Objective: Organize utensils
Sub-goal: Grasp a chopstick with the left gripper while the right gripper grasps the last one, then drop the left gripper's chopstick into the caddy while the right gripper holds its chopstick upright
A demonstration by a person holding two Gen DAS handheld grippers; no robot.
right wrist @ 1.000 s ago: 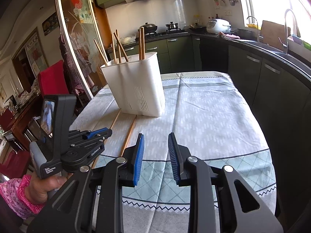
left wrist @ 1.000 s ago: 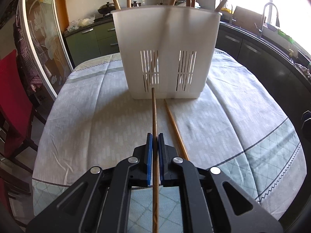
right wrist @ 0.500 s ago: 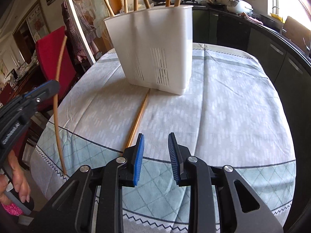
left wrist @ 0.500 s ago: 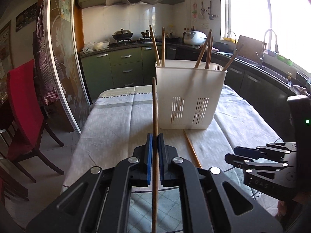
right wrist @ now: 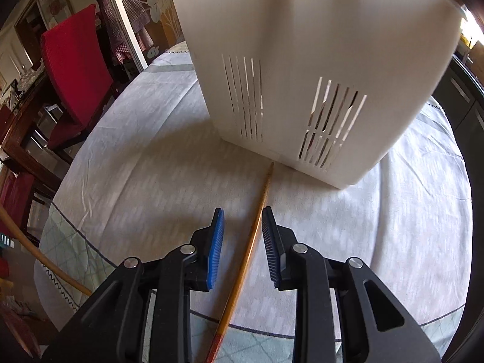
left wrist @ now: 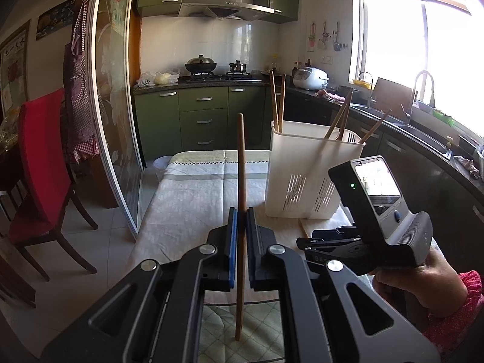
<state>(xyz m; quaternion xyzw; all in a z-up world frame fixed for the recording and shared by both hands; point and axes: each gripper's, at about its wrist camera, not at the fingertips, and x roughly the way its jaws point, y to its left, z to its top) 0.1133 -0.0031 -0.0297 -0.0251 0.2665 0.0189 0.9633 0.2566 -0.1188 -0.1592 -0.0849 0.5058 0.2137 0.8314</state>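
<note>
My left gripper (left wrist: 239,220) is shut on a brown wooden chopstick (left wrist: 240,163) and holds it upright, lifted above the table, left of the white slotted utensil holder (left wrist: 305,178). The holder has several chopsticks (left wrist: 277,99) standing in it. My right gripper (right wrist: 242,230) is open and low over the table, its blue pads on either side of a lighter chopstick (right wrist: 257,224) that lies on the cloth with its tip at the foot of the holder (right wrist: 302,60). The right gripper also shows in the left wrist view (left wrist: 308,242), in front of the holder.
The table has a pale patterned cloth (right wrist: 136,157). A red chair (left wrist: 39,163) stands left of the table beside a glass sliding door (left wrist: 118,121). Green kitchen cabinets (left wrist: 196,118) and a counter with a sink (left wrist: 423,121) lie beyond and to the right.
My left gripper has lifted its chopstick off the table and drawn back from the holder. My right gripper has moved forward and down so the lying chopstick sits between its open pads.
</note>
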